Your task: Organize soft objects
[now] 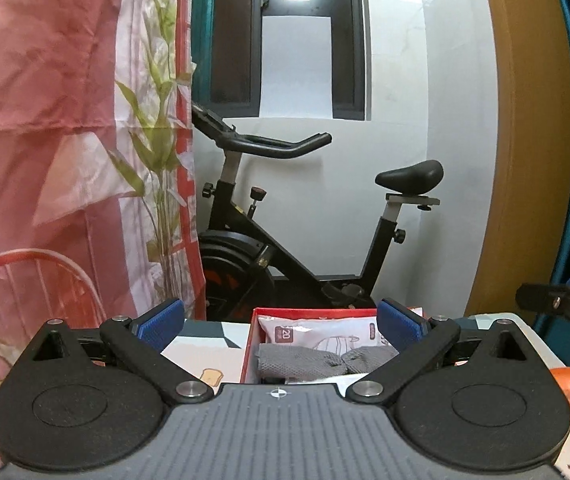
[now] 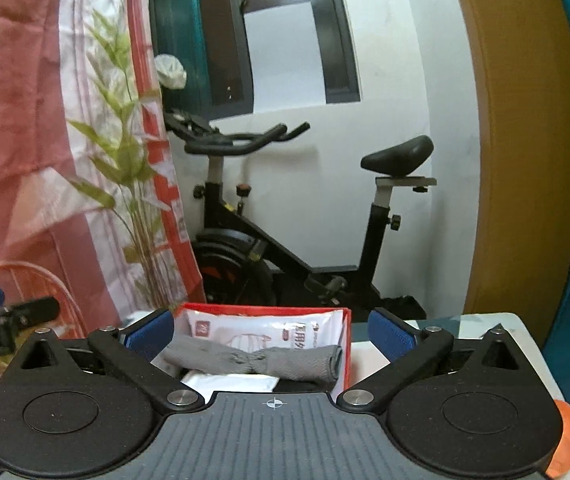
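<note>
Both tongs, left point(image 1: 280, 322) and right point(image 2: 271, 330), stood wide and empty above the table point(image 2: 525, 344). The grey cloth point(image 2: 261, 360) lay rolled inside the red box point(image 2: 347, 344), at twelve o'clock from the right tongs, over a white packet point(image 2: 261, 330). It looked light, limp and unbreakable; pinching its bunched middle would probably hold best.

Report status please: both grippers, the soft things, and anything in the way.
Left gripper open, empty. Right gripper open, empty. Grey cloth lies in red box over white packet. Nothing between jaws and box.
</note>
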`<action>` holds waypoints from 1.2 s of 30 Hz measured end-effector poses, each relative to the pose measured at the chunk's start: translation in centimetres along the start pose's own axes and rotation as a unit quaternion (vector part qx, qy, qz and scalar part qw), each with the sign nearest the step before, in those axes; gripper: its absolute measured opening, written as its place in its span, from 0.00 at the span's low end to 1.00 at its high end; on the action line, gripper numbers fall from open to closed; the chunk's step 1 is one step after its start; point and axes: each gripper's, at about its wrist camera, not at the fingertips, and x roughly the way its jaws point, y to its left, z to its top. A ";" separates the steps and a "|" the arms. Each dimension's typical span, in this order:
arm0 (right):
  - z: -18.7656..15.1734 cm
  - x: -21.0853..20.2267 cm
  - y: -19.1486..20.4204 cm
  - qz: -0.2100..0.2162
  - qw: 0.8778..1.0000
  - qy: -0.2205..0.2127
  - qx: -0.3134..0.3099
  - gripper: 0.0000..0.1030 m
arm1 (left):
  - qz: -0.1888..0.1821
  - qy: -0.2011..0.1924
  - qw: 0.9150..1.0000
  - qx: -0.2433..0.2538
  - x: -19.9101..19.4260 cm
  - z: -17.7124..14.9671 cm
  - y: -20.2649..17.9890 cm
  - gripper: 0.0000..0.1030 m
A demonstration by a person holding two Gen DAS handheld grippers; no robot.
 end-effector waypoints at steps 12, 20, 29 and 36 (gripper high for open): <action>-0.3 -9.4 2.4 -0.008 0.999 -0.038 -0.016 1.00 | 0.014 -0.012 1.000 -0.012 -8.0 -0.1 -0.2 1.00; -1.0 -13.3 3.4 -0.003 0.998 -0.054 -0.022 1.00 | 0.029 -0.015 0.999 -0.020 -11.9 -0.8 0.0 1.00; -1.1 -14.2 3.8 -0.005 0.998 -0.059 -0.025 1.00 | 0.046 -0.020 0.999 -0.017 -13.1 -0.8 0.2 1.00; -1.2 -14.1 3.9 -0.003 0.998 -0.056 -0.025 1.00 | 0.049 -0.020 0.998 -0.016 -13.3 -0.9 0.1 1.00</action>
